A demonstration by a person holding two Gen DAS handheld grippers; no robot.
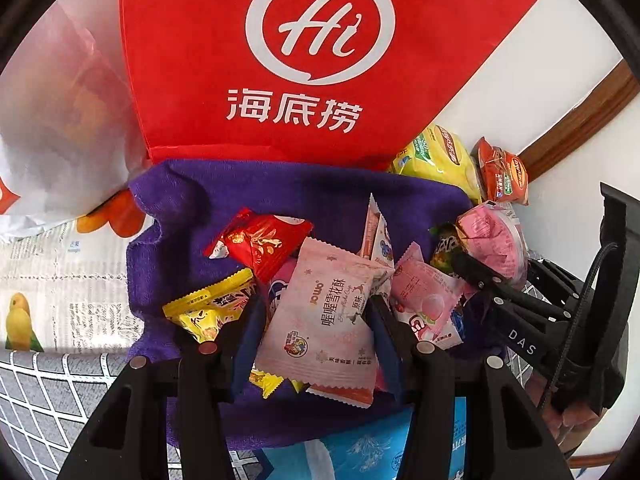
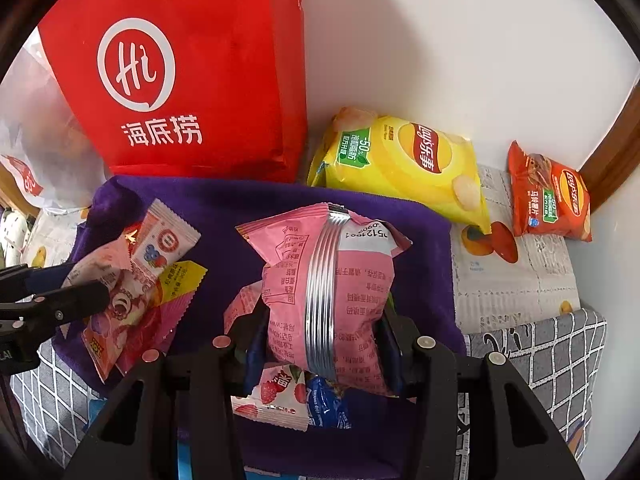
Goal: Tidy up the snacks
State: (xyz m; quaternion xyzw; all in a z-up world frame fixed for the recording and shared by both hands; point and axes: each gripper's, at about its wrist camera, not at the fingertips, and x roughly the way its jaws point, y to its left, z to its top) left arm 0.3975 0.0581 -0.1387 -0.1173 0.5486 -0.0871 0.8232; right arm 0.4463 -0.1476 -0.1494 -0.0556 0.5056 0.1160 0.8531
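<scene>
Several small snack packets lie heaped on a purple cloth [image 1: 280, 192]. My left gripper [image 1: 316, 304] is shut on a pale pink packet [image 1: 328, 320], which sits tilted between the blue pads above the heap. A red packet [image 1: 264, 244] and a yellow packet [image 1: 212, 308] lie just beyond and to the left of it. My right gripper [image 2: 324, 312] is shut on a puffy pink bag [image 2: 328, 280] with a silver back seam, held above the cloth [image 2: 224, 200]. The left gripper [image 2: 86, 280] shows at the left edge of the right wrist view.
A tall red shopping bag [image 1: 280, 60] stands behind the cloth against a white wall. A yellow chip bag [image 2: 400, 164] and a smaller orange-red one [image 2: 548, 196] lie at the back right on a newspaper-print cover [image 2: 512, 280]. A white plastic bag [image 1: 60, 120] sits at left.
</scene>
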